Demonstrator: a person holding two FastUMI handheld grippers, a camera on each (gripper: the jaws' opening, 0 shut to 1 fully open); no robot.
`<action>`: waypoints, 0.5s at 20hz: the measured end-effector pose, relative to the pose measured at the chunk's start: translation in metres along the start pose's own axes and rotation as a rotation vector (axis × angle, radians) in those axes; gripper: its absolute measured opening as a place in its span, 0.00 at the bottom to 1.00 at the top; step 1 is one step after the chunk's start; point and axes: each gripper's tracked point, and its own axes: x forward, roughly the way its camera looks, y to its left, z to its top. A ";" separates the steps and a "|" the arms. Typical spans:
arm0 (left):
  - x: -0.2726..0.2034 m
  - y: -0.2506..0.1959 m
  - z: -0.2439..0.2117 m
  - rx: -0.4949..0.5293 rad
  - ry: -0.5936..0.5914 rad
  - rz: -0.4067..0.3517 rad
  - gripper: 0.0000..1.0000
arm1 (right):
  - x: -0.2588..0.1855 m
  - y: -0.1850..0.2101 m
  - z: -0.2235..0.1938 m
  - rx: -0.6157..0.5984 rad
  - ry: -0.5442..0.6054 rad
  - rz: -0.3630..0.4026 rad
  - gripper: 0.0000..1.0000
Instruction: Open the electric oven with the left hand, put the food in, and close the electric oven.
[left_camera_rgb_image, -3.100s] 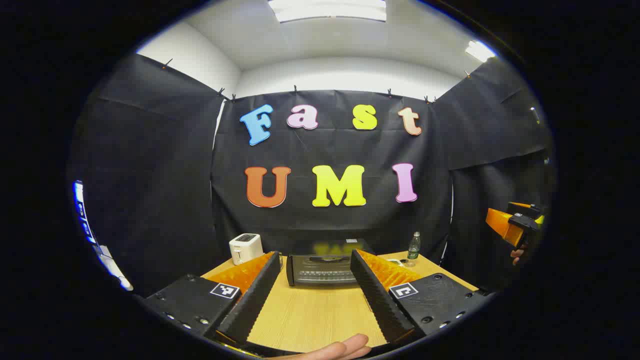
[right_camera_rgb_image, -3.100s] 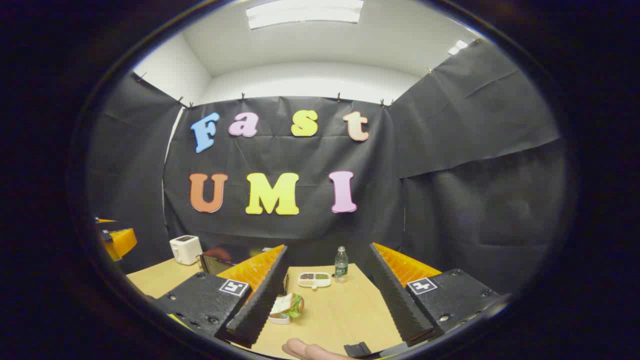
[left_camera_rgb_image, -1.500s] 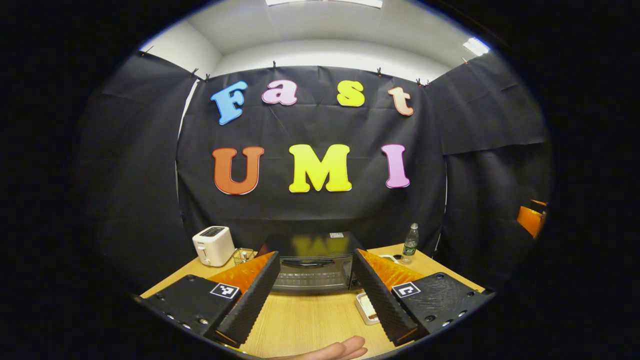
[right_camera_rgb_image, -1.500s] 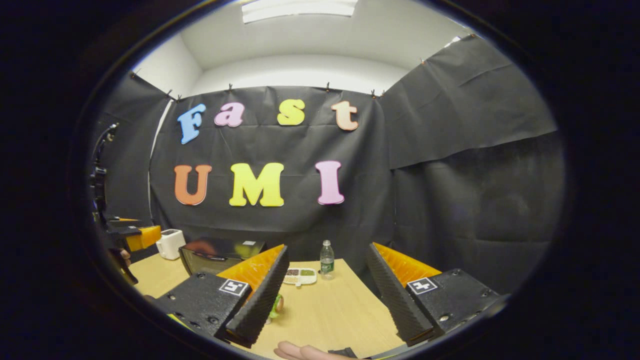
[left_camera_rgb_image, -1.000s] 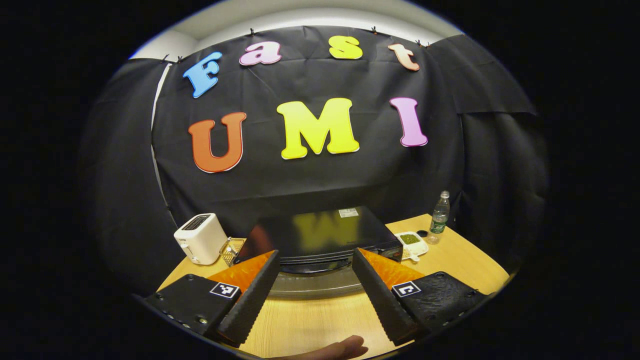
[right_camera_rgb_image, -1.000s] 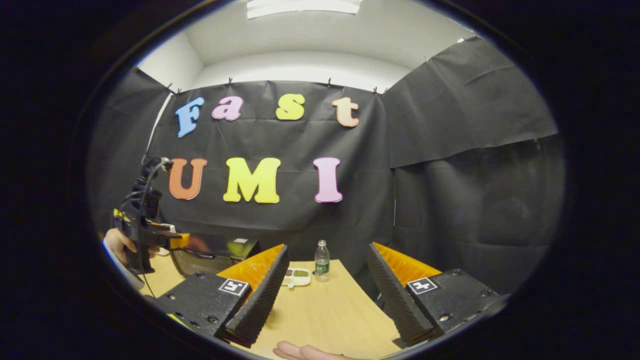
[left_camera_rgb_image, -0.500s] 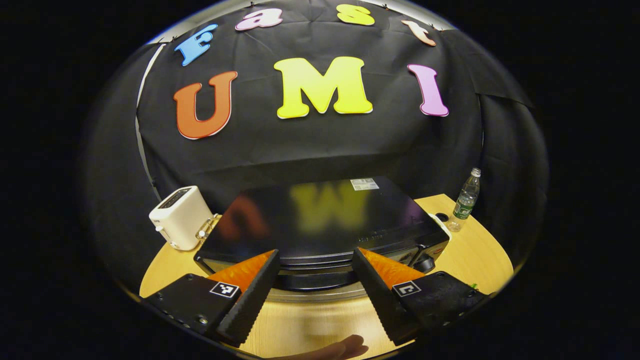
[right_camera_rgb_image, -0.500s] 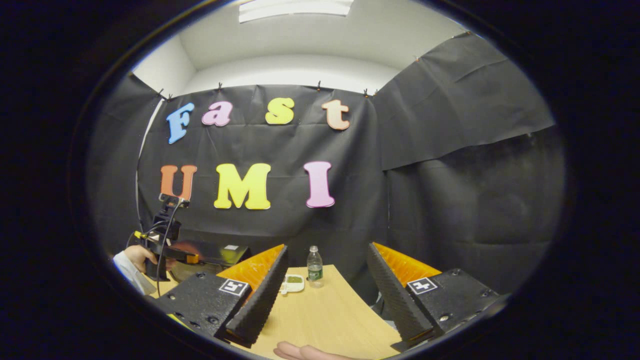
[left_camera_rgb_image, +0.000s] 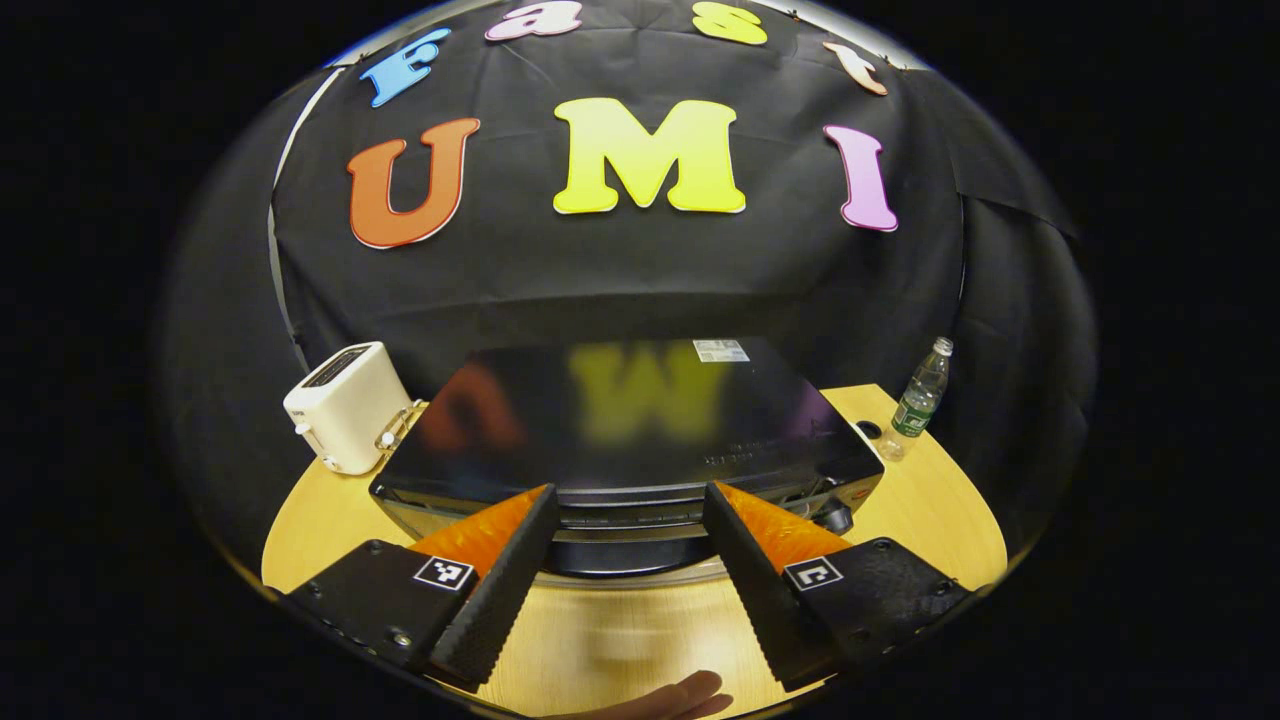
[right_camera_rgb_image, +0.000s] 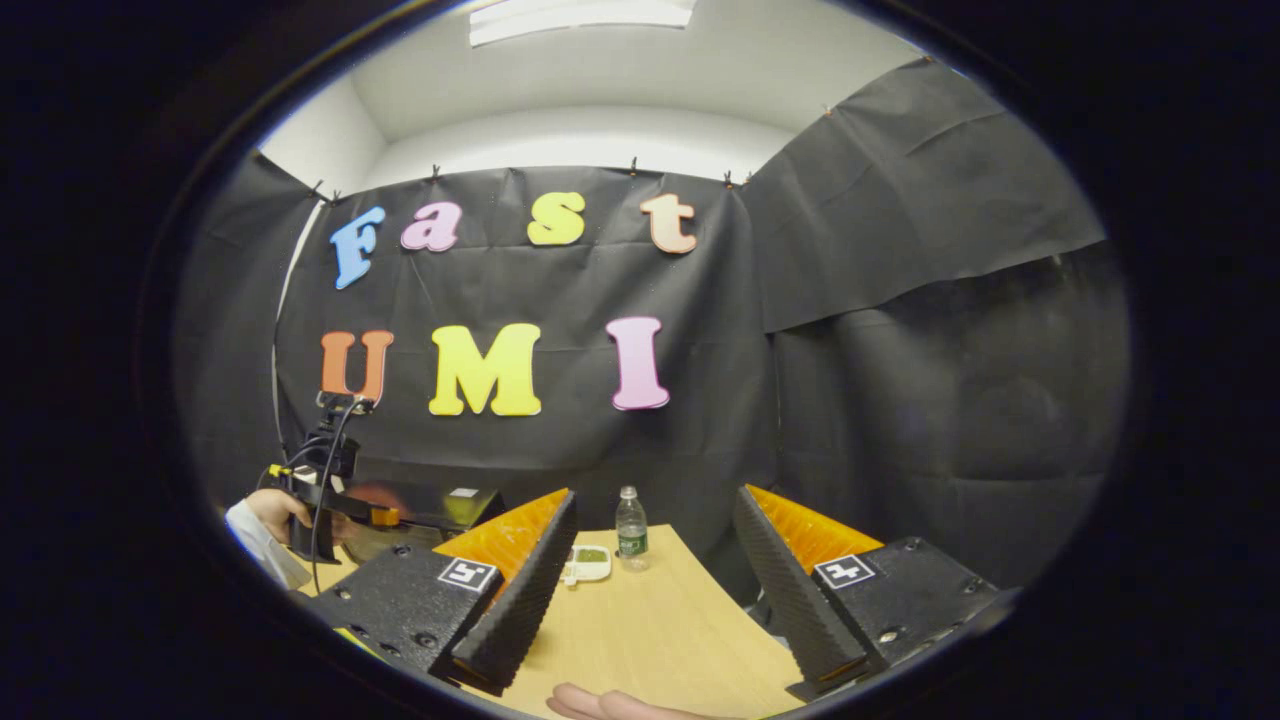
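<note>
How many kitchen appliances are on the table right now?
2. A black electric oven sits mid-table, just beyond the open left gripper. A white toaster stands beside it, toward the table's left edge in the left gripper view. The oven could hide others behind it.

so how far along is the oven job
Nothing is finished yet: the electric oven looks closed. In hand: the left gripper, open, is lined up at the oven's front over the door handle. Left: pull the door open, put the food in, close it. The right gripper is open and holds nothing.
</note>
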 end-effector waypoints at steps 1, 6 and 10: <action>-0.002 0.000 -0.002 0.002 0.003 -0.001 0.97 | -0.002 -0.001 0.001 0.001 -0.003 -0.001 1.00; -0.034 -0.005 -0.029 0.015 0.001 -0.011 0.97 | -0.015 0.004 0.006 0.012 -0.009 0.011 1.00; -0.052 -0.005 -0.053 0.050 -0.021 0.018 0.97 | -0.024 0.007 0.007 0.013 -0.014 0.016 1.00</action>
